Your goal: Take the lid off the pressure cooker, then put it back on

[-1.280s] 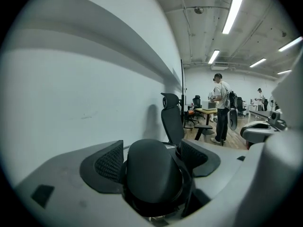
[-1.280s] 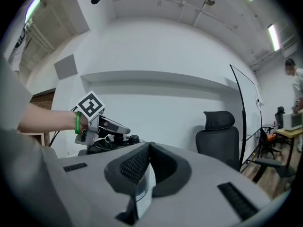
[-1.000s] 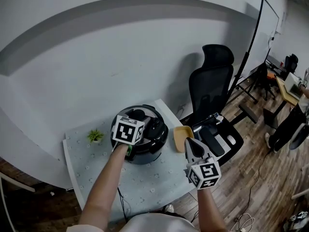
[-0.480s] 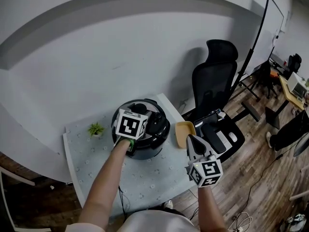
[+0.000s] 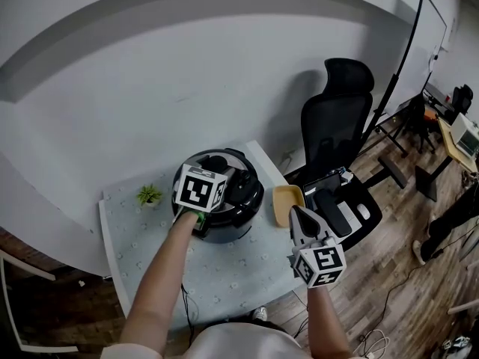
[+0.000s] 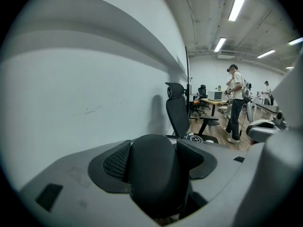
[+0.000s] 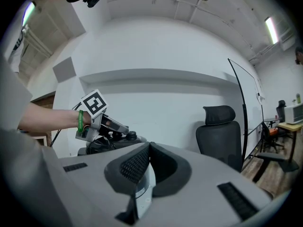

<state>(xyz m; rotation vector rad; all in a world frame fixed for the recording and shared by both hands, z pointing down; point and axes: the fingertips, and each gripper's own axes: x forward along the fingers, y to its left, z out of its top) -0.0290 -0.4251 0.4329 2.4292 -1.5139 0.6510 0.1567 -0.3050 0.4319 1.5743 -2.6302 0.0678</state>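
Left tongs [image 5: 221, 179]: closed tight on the round black handle [image 6: 156, 171] on top of the lid [image 5: 243, 189].
Right tongs [image 5: 295, 215]: shut, with nothing in them. They hang in the air at the right side of the table [image 5: 247, 275], just beside the yellow dish [image 5: 287, 203].
Cooker [image 5: 224, 230]: it stands near the back of the table, between the small plant [image 5: 149, 195] and the yellow dish.
Lid: it sits on the pot. I see no gap under it.
What changed: almost nothing in the last second. The left tongs have stayed on the handle and the right tongs have stayed where they were. The lid may have turned a little, but I cannot tell.
What it means: the grab looks done, but the lid is not off yet. I think it has to be twisted loose and then lifted.
Watch out: the handle looks smooth and round, so it might slip.
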